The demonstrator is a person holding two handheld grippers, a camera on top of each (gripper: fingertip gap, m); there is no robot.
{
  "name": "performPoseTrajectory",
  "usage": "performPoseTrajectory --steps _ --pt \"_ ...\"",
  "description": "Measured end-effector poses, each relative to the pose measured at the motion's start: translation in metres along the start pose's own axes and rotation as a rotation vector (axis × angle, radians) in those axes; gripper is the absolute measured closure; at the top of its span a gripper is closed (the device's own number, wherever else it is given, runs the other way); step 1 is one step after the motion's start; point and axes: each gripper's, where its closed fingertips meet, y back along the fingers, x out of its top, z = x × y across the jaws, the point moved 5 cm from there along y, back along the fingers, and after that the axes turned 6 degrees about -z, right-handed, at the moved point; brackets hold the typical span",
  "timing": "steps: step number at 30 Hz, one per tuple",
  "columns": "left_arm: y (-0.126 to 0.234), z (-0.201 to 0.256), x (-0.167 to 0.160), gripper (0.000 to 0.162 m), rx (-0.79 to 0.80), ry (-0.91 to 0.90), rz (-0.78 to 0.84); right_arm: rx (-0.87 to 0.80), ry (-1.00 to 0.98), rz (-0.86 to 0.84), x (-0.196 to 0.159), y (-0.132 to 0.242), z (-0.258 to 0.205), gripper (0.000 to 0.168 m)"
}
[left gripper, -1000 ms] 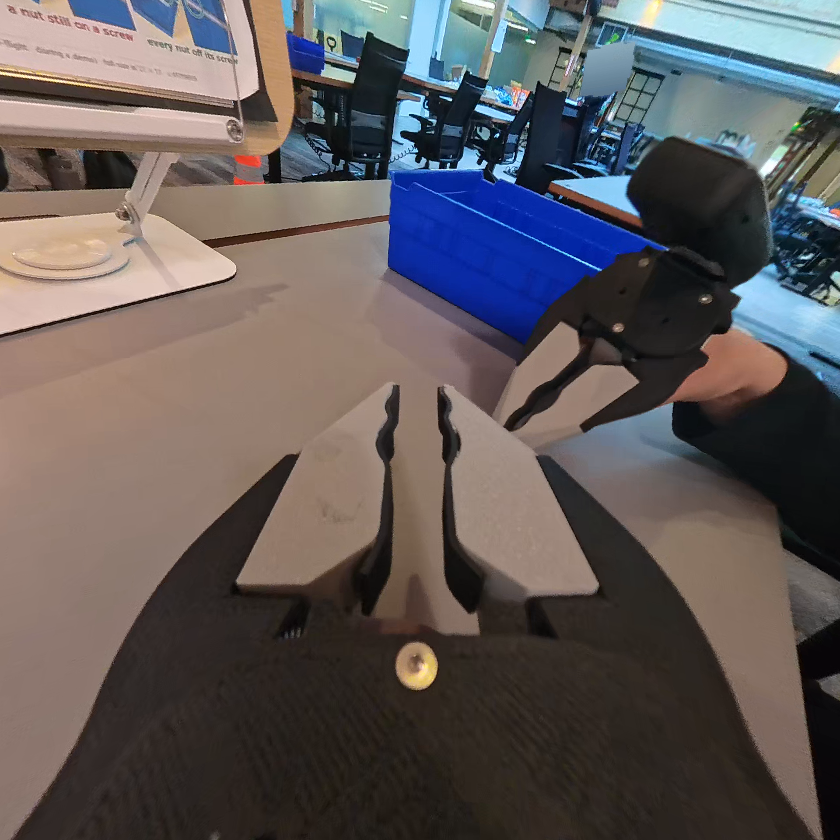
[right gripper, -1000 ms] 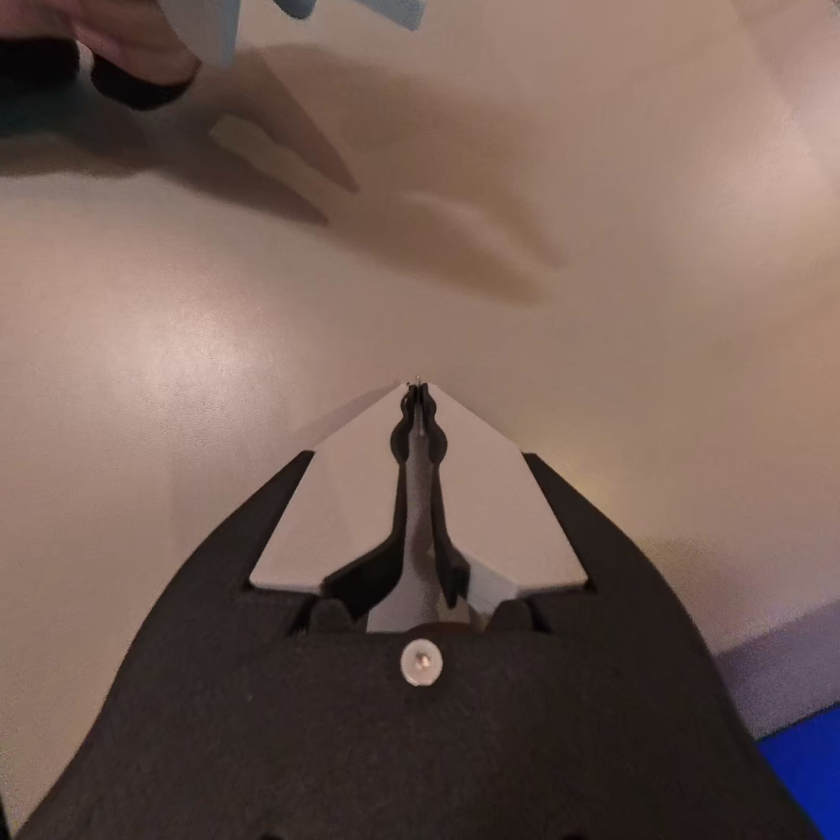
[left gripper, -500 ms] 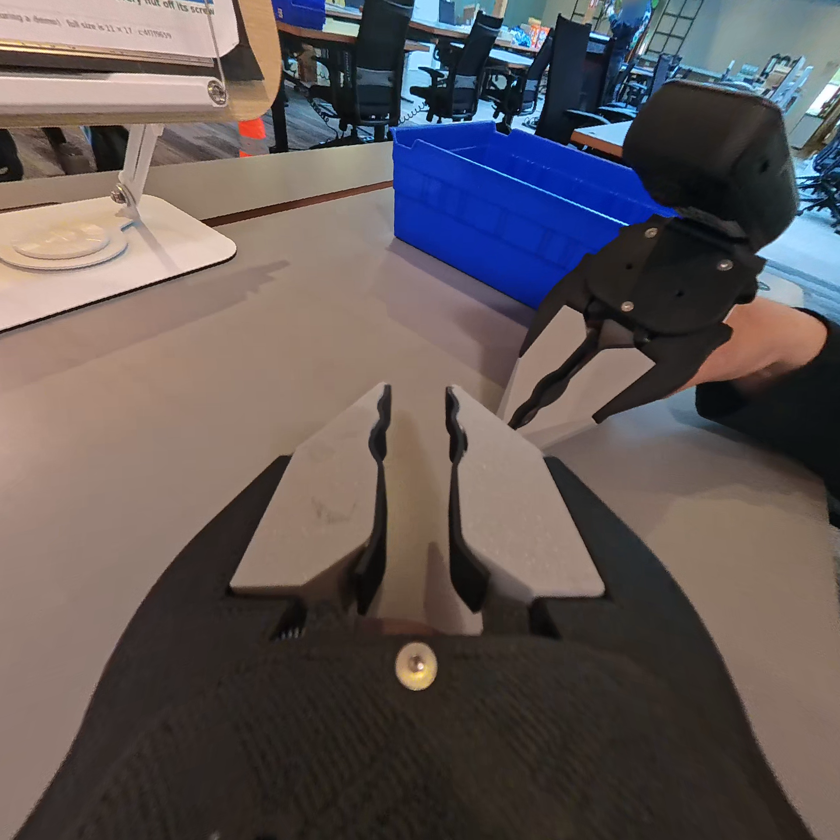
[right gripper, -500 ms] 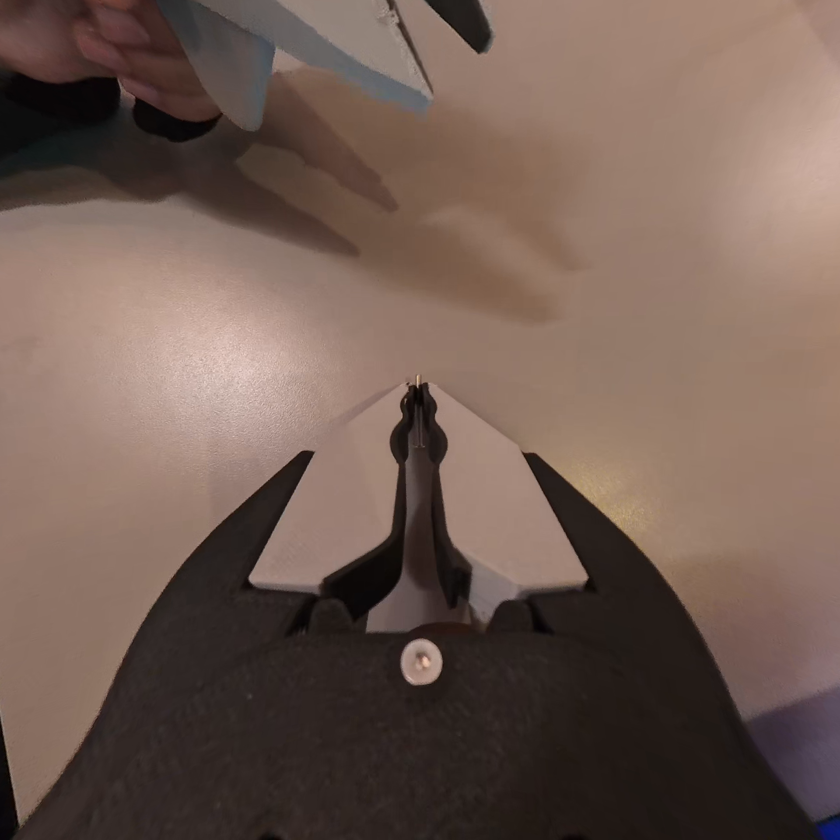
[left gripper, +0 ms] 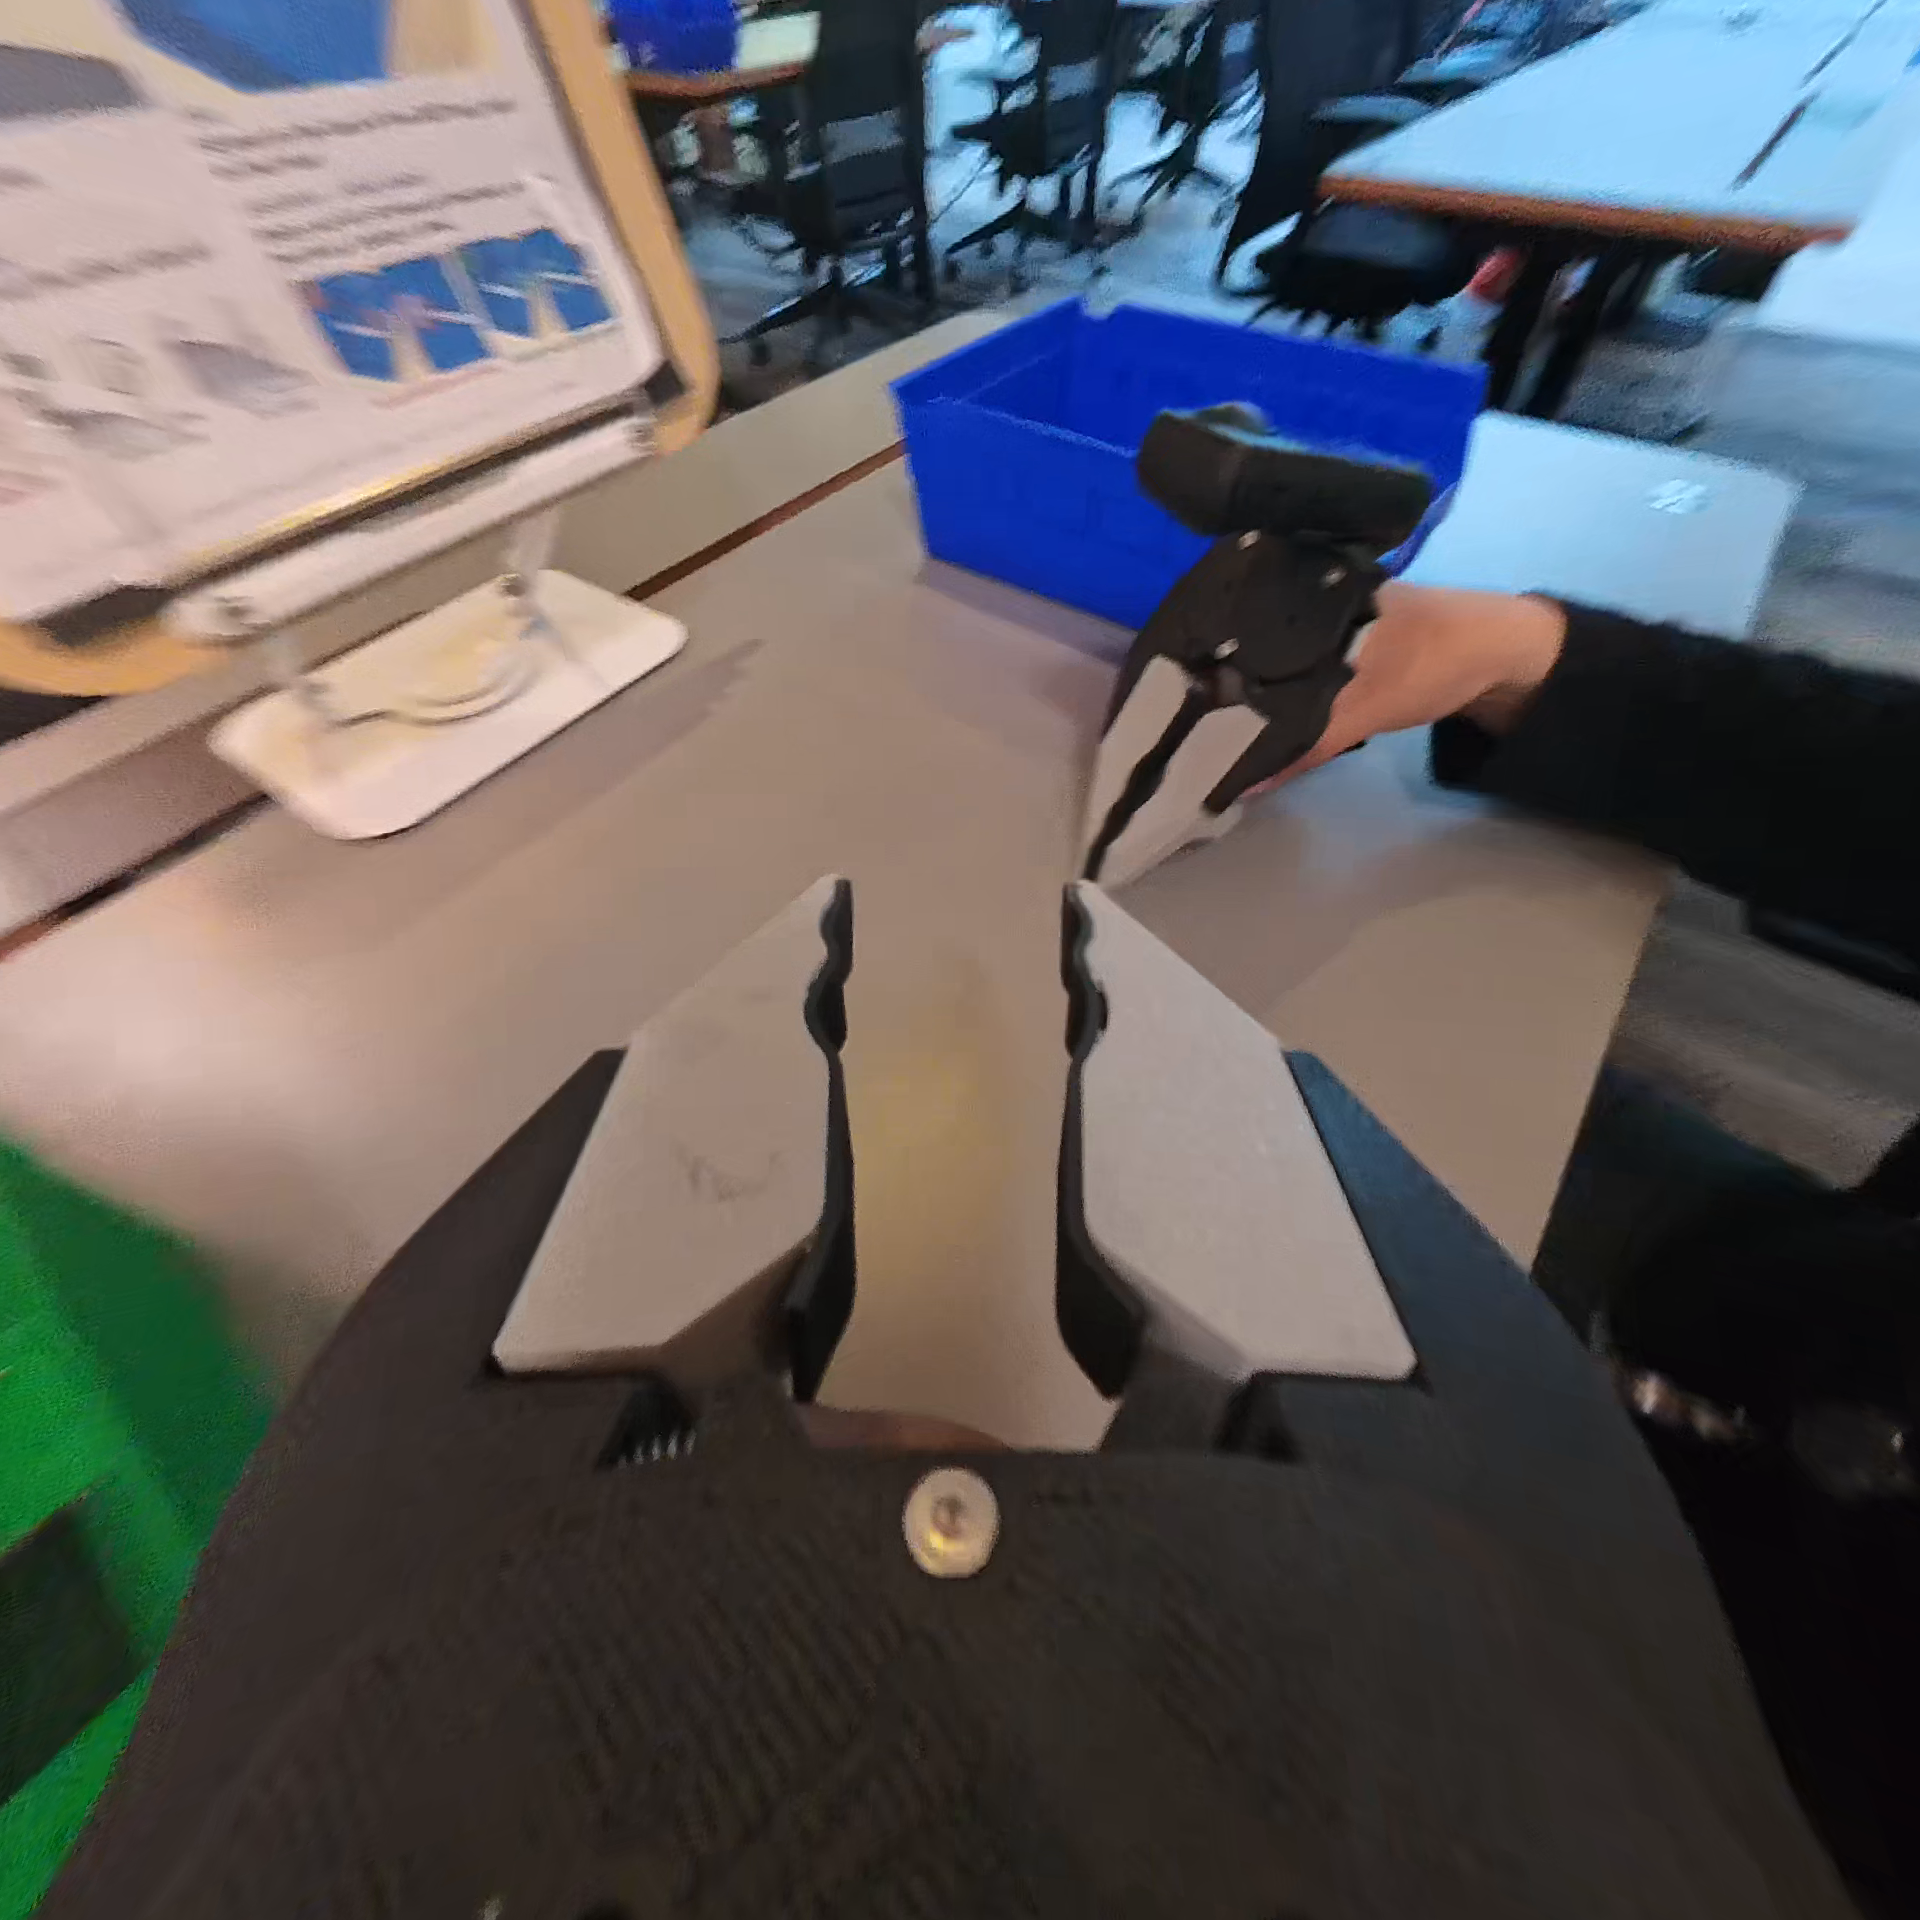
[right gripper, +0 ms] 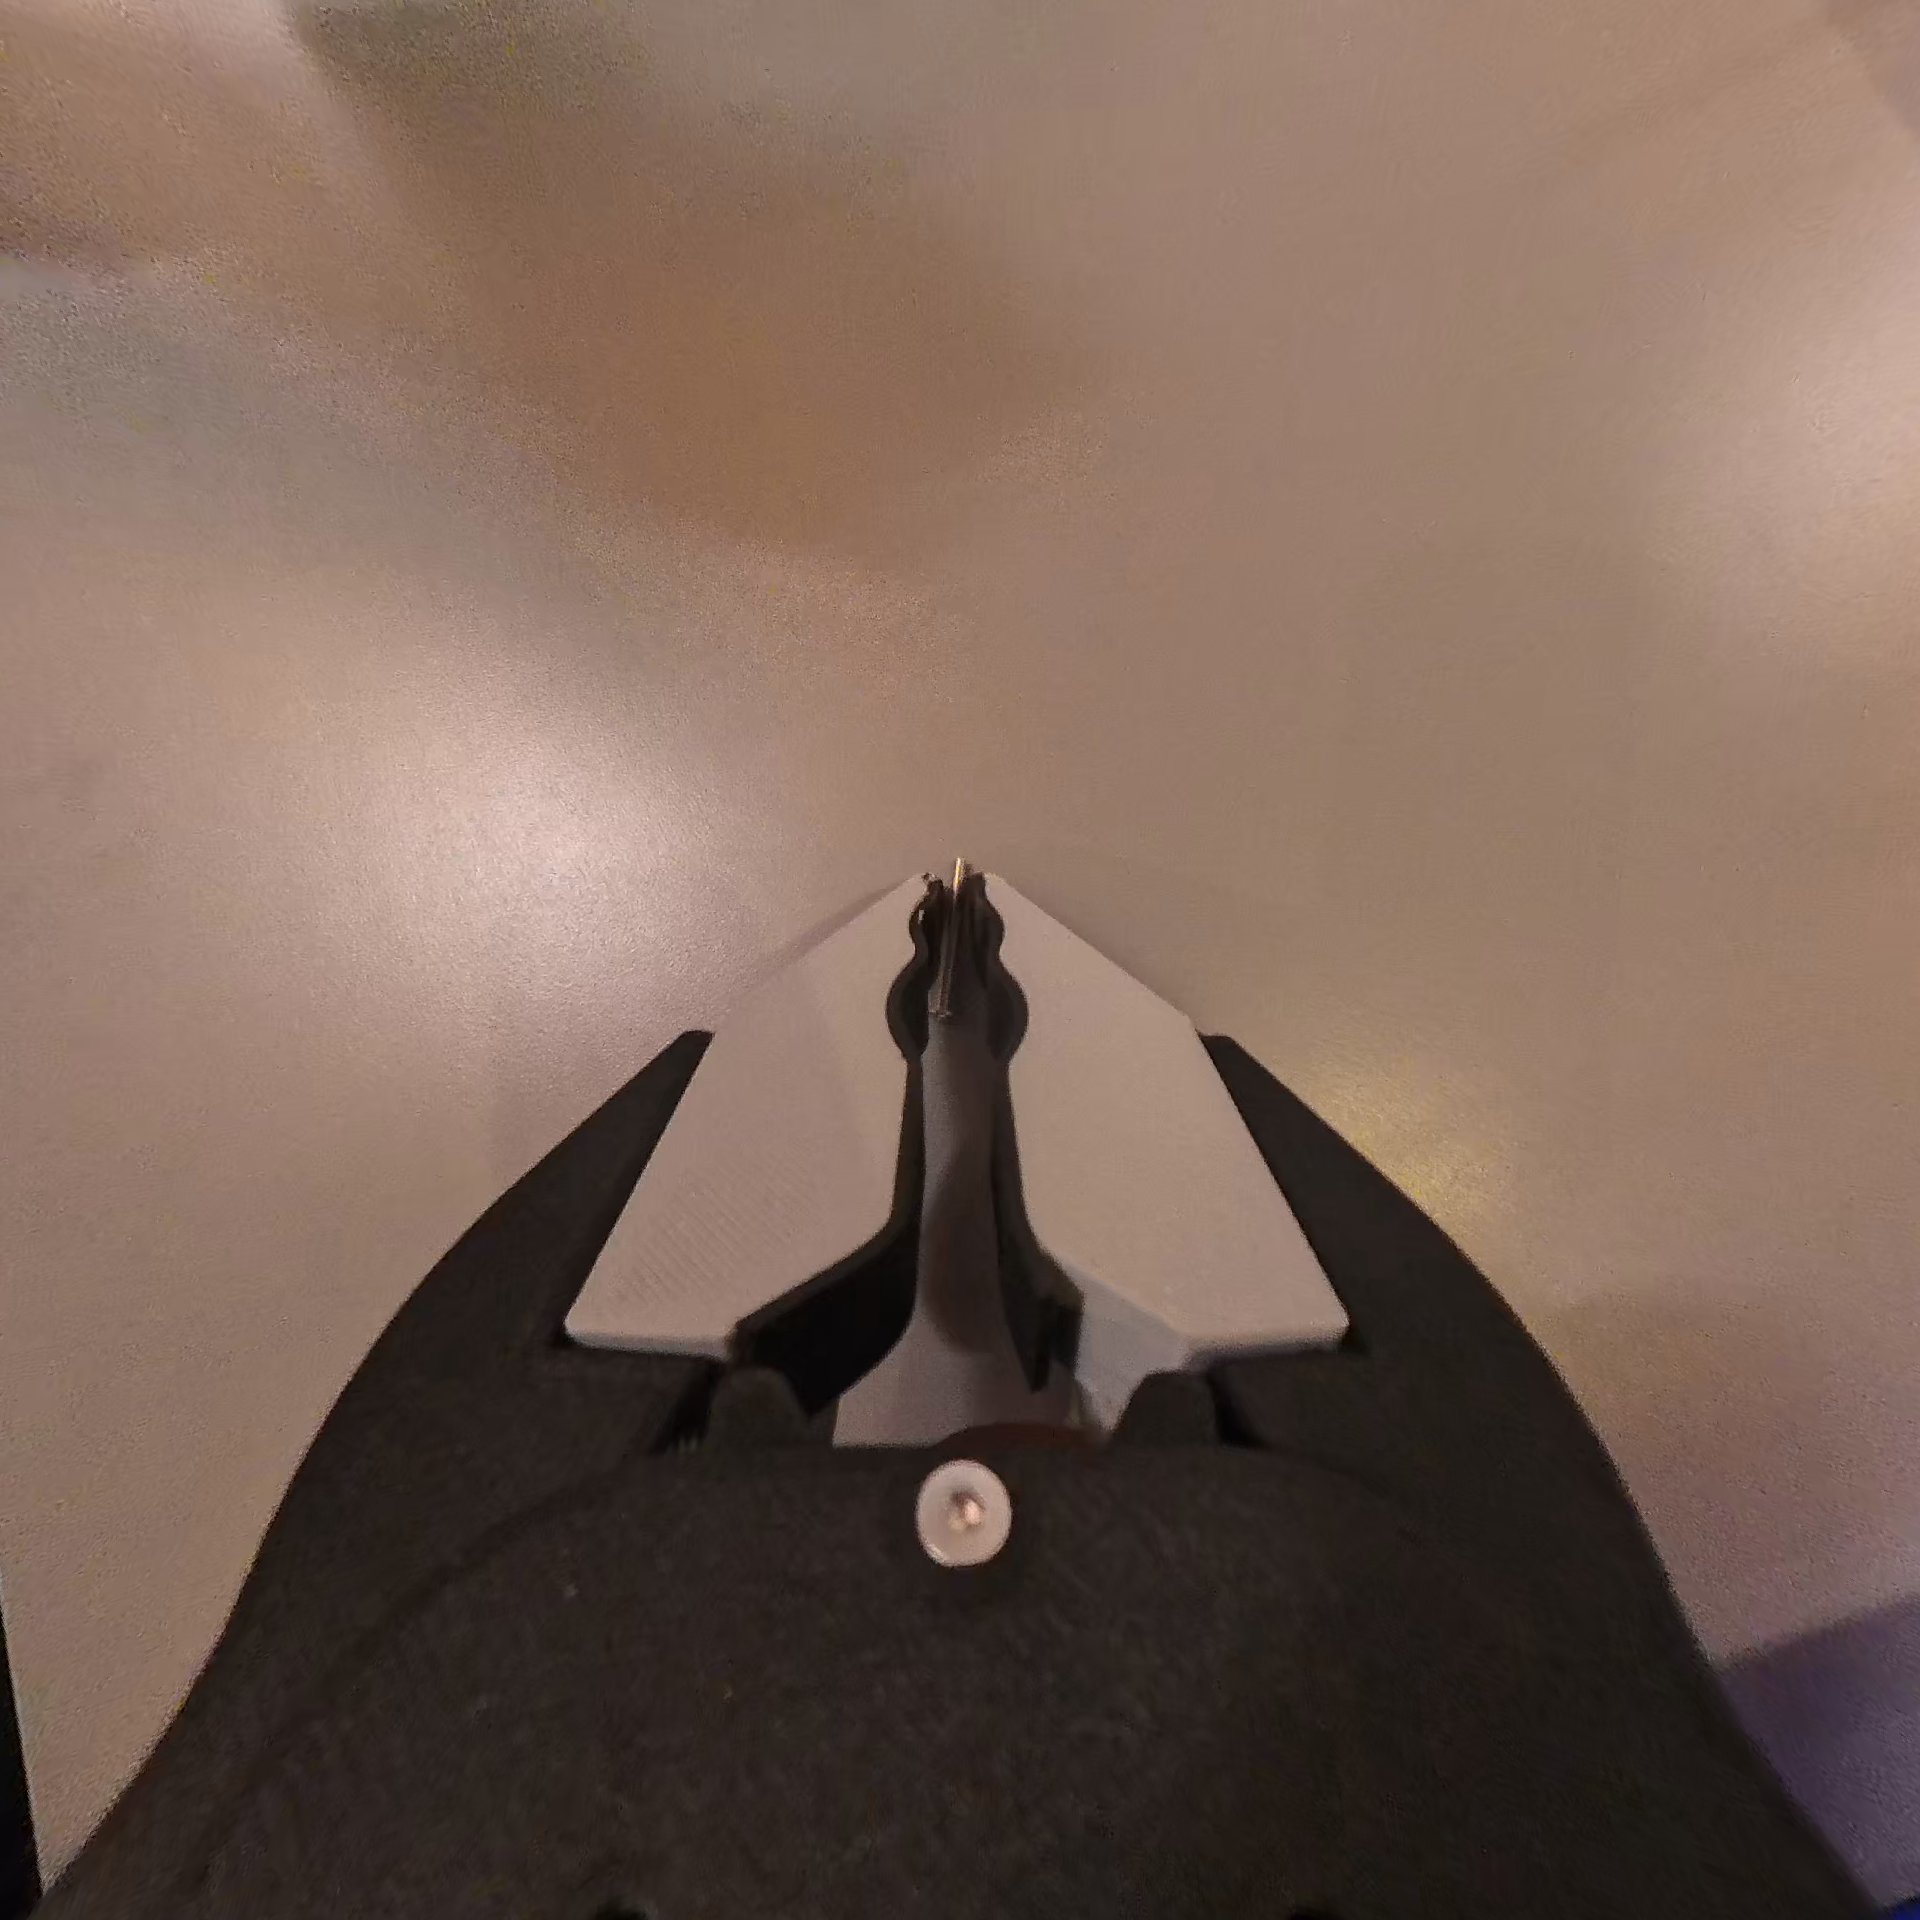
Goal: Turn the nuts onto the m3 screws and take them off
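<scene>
My right gripper (right gripper: 954, 883) is shut on a thin silver M3 screw (right gripper: 948, 940) that lies along the slot between the pads, its tip poking just past the fingertips above the bare tabletop. The same gripper shows in the left wrist view (left gripper: 1101, 862), tips down near the table, held by a hand in a black sleeve. My left gripper (left gripper: 956, 899) is open and empty, held above the grey table (left gripper: 468, 935). No nut shows in either view.
A blue bin (left gripper: 1049, 488) stands at the back behind the right gripper. An instruction sheet on a white stand (left gripper: 447, 686) is at the back left. A green object (left gripper: 94, 1351) is at the left edge. A closed laptop (left gripper: 1621, 530) lies to the right of the bin. Spacing between my two grippers at the tips: around 20 cm.
My left gripper has pulled back and turned left, opening wider; the green object has come into view. It has left the right wrist view. The right gripper still holds the screw.
</scene>
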Motion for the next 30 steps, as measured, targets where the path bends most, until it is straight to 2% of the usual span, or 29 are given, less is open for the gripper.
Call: performPoseTrajectory --steps 4,8,12,15,18,30 --pt "0.085 -0.055 -0.012 0.125 0.170 0.010 -0.202 -0.002 0.004 -0.003 0.000 0.000 0.000 0.165" --pt "0.133 -0.127 -0.065 0.125 0.349 0.162 -0.499 -0.003 0.003 -0.003 0.000 0.000 0.000 0.165" --pt "0.138 -0.169 -0.141 0.127 0.364 0.308 -0.802 -0.005 0.004 -0.004 0.000 0.000 -0.001 0.165" --pt "0.134 -0.187 -0.177 0.127 0.375 0.350 -0.947 -0.003 0.002 -0.001 0.000 0.000 0.000 0.166" --pt "0.132 -0.197 -0.191 0.130 0.394 0.343 -1.018 0.004 -0.005 0.004 0.000 0.000 0.000 0.166" --pt "0.124 -0.205 -0.209 0.134 0.344 0.392 -1.117 -0.002 0.003 0.000 0.000 0.001 -0.001 0.165"
